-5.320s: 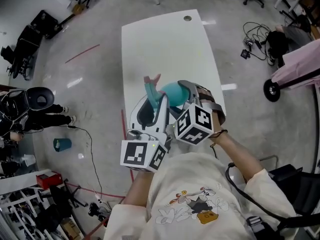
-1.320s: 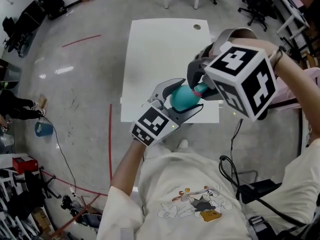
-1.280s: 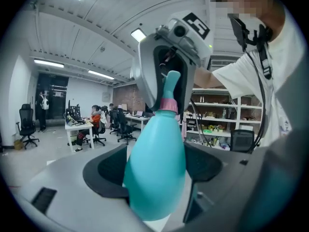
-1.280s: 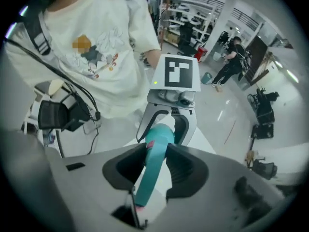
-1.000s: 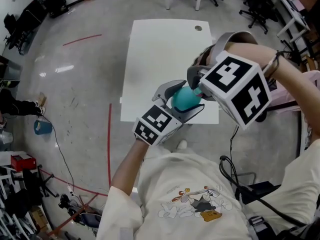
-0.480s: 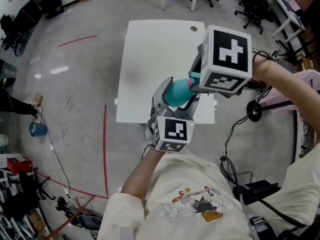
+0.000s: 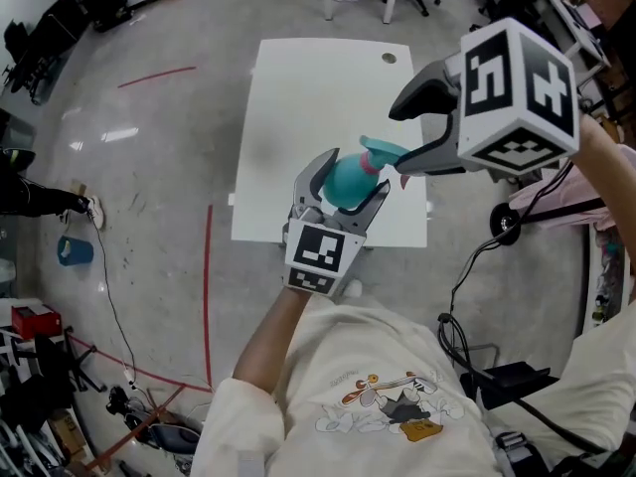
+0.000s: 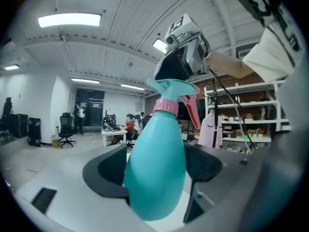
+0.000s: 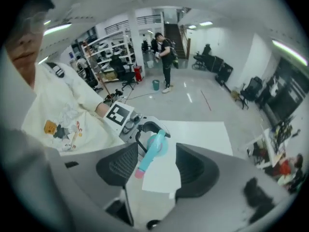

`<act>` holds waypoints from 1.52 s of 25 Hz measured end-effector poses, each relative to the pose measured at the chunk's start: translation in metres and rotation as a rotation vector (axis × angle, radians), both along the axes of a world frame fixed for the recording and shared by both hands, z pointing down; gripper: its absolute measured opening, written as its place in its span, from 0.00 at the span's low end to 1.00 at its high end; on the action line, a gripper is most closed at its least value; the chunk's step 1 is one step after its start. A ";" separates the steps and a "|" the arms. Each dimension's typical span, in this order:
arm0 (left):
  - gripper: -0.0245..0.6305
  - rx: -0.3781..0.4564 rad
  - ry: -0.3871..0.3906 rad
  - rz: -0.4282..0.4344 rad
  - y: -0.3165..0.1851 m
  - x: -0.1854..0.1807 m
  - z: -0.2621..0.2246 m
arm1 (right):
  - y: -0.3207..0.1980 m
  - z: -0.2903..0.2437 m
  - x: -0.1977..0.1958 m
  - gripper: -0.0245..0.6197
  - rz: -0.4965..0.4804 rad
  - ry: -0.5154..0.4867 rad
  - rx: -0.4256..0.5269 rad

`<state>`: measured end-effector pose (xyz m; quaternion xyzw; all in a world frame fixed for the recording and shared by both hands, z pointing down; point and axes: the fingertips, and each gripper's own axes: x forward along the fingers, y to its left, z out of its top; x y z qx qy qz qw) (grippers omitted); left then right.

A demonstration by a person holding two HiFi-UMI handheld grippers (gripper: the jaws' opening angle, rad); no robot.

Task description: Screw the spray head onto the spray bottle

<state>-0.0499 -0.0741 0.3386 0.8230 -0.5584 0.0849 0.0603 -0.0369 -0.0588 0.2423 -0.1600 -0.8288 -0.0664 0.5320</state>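
A teal spray bottle (image 7: pixel 343 182) is clamped at its body by my left gripper (image 7: pixel 350 177), which holds it over the near edge of the white table (image 7: pixel 318 87). In the left gripper view the bottle (image 8: pixel 157 163) stands upright with the teal spray head (image 8: pixel 171 88) sitting on its pink collar (image 8: pixel 168 105). My right gripper (image 7: pixel 396 142) hovers just above the spray head (image 7: pixel 380 152). Its jaws have just been opening, and the pads stand apart from the head. From the right gripper view the spray head (image 9: pixel 145 161) shows below between the spread jaws.
The table has a round cable hole (image 7: pixel 388 58) at its far edge. A red tape line (image 7: pixel 209 296) runs along the grey floor at the left, with a blue cup (image 7: pixel 73 251) beyond it. Office chairs stand past the table, and cables lie at the right.
The right gripper was closed around the spray head and rolling; it has let go, opened and risen to the upper right. The left gripper has swung the bottle slightly.
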 end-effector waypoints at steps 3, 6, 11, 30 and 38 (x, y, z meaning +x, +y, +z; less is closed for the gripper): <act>0.59 -0.012 0.053 0.216 0.013 0.006 0.000 | 0.001 -0.030 0.007 0.40 -0.275 -0.109 0.159; 0.59 -0.059 0.141 0.479 0.039 0.014 -0.006 | 0.013 -0.039 0.014 0.40 -0.480 -0.206 0.282; 0.59 -0.159 0.247 0.835 0.072 0.024 -0.015 | 0.042 -0.011 0.013 0.40 -0.692 -0.206 0.396; 0.59 -0.287 0.079 1.116 0.096 0.069 -0.002 | 0.096 0.044 0.038 0.24 -0.976 0.037 0.270; 0.59 -0.249 0.016 0.884 0.075 0.067 0.000 | 0.081 0.045 0.038 0.23 -0.807 0.059 0.197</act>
